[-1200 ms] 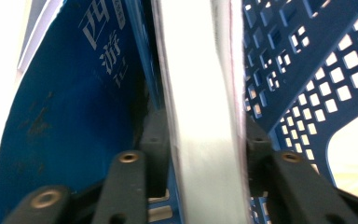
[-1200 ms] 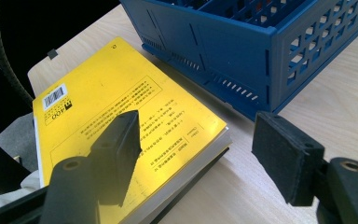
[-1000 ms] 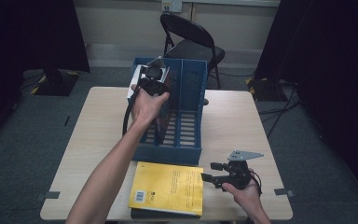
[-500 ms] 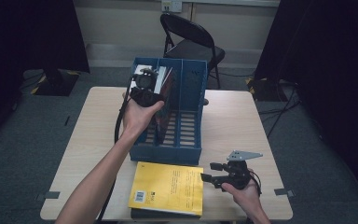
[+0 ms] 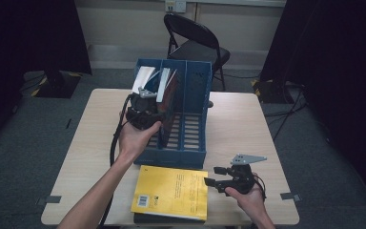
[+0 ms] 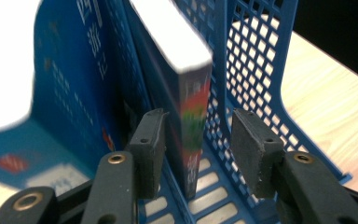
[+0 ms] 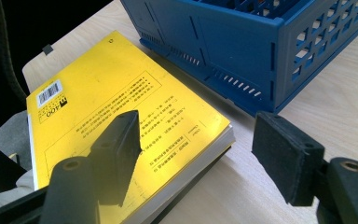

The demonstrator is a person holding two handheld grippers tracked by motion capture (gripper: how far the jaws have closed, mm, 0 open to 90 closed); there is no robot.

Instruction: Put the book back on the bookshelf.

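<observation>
My left claw (image 6: 198, 149) has just been closing, pads straddling but clear of the upright book (image 6: 186, 93) to steady it in the blue rack (image 5: 190, 138); my right claw (image 7: 196, 154), spread, hovers over the yellow book (image 7: 121, 107) nearer me, ready to lift it

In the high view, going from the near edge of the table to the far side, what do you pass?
Yellow book → blue file rack → books standing in the rack → black folding chair beyond the table.

Curtained recording studio: black drapes (image 5: 33, 38), grey carpet (image 5: 324, 157), lone folding chair (image 5: 195, 45).
</observation>
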